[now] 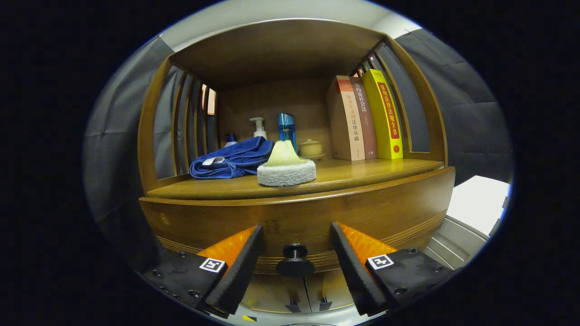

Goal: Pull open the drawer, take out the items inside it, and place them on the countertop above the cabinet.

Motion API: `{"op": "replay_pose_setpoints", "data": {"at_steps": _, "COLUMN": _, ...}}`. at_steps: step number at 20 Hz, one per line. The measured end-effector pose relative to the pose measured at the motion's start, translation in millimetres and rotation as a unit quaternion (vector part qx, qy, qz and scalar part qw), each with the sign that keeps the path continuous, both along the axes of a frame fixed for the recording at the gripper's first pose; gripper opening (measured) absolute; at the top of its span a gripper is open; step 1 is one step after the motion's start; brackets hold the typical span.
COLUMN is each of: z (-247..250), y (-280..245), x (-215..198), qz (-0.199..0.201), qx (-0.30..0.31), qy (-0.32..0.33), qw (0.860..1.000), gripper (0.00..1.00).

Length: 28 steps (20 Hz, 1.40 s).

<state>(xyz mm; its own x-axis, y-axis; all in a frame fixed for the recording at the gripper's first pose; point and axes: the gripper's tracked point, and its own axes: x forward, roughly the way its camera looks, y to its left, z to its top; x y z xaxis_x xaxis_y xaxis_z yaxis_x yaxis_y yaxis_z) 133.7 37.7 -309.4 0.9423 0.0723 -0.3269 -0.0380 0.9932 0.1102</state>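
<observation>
A wooden cabinet's drawer front faces me, shut, with a round dark knob low in its middle. My gripper is open, one finger on each side of the knob, and neither pad touches it. On the countertop above the drawer stand a scrubbing pad with a yellow-green handle and a crumpled blue towel. The drawer's inside is hidden.
At the back of the countertop stand a white pump bottle, a blue bottle, a small lidded cup on a saucer and three upright books. Slatted wooden sides and a top board enclose the shelf. Two lower cabinet doors sit under the drawer.
</observation>
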Motion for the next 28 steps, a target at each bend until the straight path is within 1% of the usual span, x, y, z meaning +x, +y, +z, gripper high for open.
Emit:
{"op": "replay_pose_setpoints", "data": {"at_steps": 6, "z": -3, "y": 1, "x": 3, "qz": 0.002, "qx": 0.0, "qy": 0.001, "qw": 1.0, "gripper": 0.98}}
{"op": "replay_pose_setpoints", "data": {"at_steps": 8, "z": -2, "y": -2, "x": 6, "qz": -0.008, "qx": 0.008, "qy": 0.004, "qw": 1.0, "gripper": 0.99}}
{"op": "replay_pose_setpoints", "data": {"at_steps": 9, "z": 2, "y": -5, "x": 8, "qz": -0.019, "qx": 0.014, "qy": -0.002, "qw": 1.0, "gripper": 0.99}}
{"op": "replay_pose_setpoints", "data": {"at_steps": 11, "z": 24, "y": -3, "x": 3, "qz": -0.024, "qx": 0.031, "qy": -0.024, "qw": 0.999, "gripper": 0.99}}
{"op": "replay_pose_setpoints", "data": {"at_steps": 14, "z": 68, "y": -4, "x": -15, "qz": -0.023, "qx": 0.009, "qy": -0.059, "qw": 0.998, "gripper": 0.98}}
{"op": "replay_pose_setpoints", "data": {"at_steps": 18, "z": 122, "y": 14, "x": -41, "qz": -0.004, "qx": 0.009, "qy": -0.092, "qw": 0.996, "gripper": 0.98}}
{"op": "replay_pose_setpoints", "data": {"at_steps": 21, "z": 149, "y": 16, "x": -67, "qz": 0.004, "qx": 0.0, "qy": -0.1, "qw": 0.995, "gripper": 0.98}}
{"op": "replay_pose_setpoints", "data": {"at_steps": 22, "z": 163, "y": 16, "x": -84, "qz": 0.007, "qx": 0.0, "qy": -0.103, "qw": 0.995, "gripper": 0.98}}
{"op": "replay_pose_setpoints", "data": {"at_steps": 25, "z": 183, "y": 19, "x": -110, "qz": 0.018, "qx": 0.016, "qy": -0.107, "qw": 0.994, "gripper": 0.98}}
{"op": "replay_pose_setpoints", "data": {"at_steps": 28, "z": 207, "y": 25, "x": -122, "qz": 0.032, "qx": 0.032, "qy": -0.119, "qw": 0.992, "gripper": 0.98}}
